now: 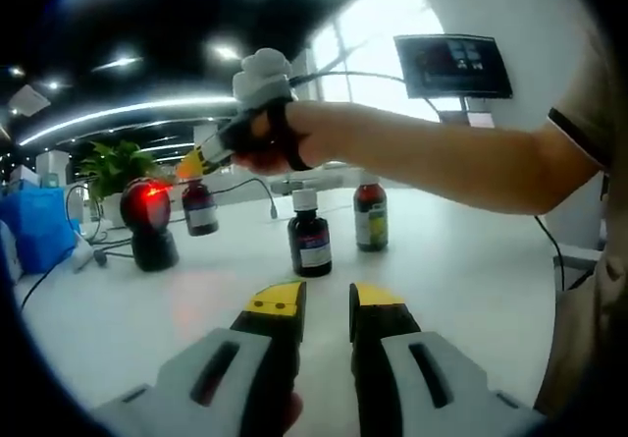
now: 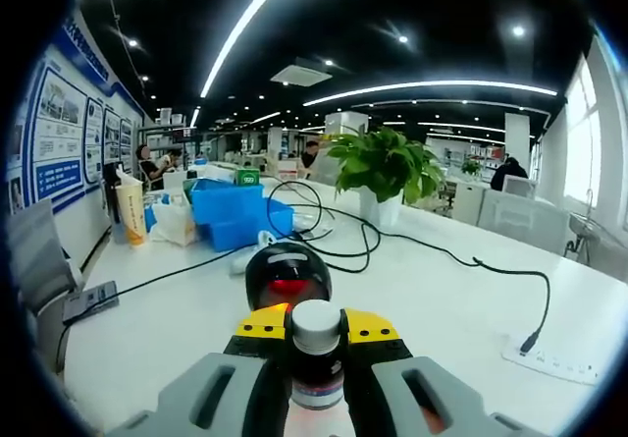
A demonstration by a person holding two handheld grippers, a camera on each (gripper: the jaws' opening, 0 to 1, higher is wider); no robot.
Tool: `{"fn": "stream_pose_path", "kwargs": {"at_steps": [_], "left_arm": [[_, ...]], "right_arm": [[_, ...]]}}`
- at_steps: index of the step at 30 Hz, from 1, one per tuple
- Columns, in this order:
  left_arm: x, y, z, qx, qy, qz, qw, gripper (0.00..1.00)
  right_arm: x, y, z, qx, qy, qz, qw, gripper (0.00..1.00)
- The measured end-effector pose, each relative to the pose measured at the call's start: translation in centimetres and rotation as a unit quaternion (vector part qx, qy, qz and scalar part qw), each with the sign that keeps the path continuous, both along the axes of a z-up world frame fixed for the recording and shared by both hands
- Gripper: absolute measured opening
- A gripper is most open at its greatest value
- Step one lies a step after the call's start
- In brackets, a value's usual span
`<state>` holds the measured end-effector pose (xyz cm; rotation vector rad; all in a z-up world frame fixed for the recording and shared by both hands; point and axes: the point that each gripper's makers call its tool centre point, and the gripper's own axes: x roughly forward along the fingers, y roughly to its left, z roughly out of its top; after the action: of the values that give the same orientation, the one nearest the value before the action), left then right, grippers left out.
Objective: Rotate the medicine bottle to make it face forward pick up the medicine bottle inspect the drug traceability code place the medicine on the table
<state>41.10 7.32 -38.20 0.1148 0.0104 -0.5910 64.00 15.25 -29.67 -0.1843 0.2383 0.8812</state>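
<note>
Gripping the medicine bottle (image 2: 317, 354), right tongs (image 2: 316, 327) face the scanner (image 2: 287, 273); left tongs (image 1: 327, 300) open.

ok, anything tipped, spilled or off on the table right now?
Nothing stands out. The two dark brown glass medicine bottles with white caps stand upright on the white table, no spill visible. The right gripper holds a third bottle upright before the black scanner with red light. The left gripper is open.
</note>
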Motion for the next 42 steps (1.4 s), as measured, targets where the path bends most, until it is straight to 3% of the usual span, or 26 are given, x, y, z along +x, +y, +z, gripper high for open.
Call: {"fn": "stream_pose_path", "kwargs": {"at_steps": [21,42], "left_arm": [[0.0,0.0,-0.2,0.007,-0.001,0.001,1.0000,0.10],[0.1,0.0,-0.3,0.011,0.001,0.003,0.9999,0.10]], "right_arm": [[-0.5,-1.3,0.5,-0.002,-0.008,-0.005,1.0000,0.15],[-1.6,-6.6,2.0,-0.001,-0.026,-0.029,0.9992,0.15]]}}
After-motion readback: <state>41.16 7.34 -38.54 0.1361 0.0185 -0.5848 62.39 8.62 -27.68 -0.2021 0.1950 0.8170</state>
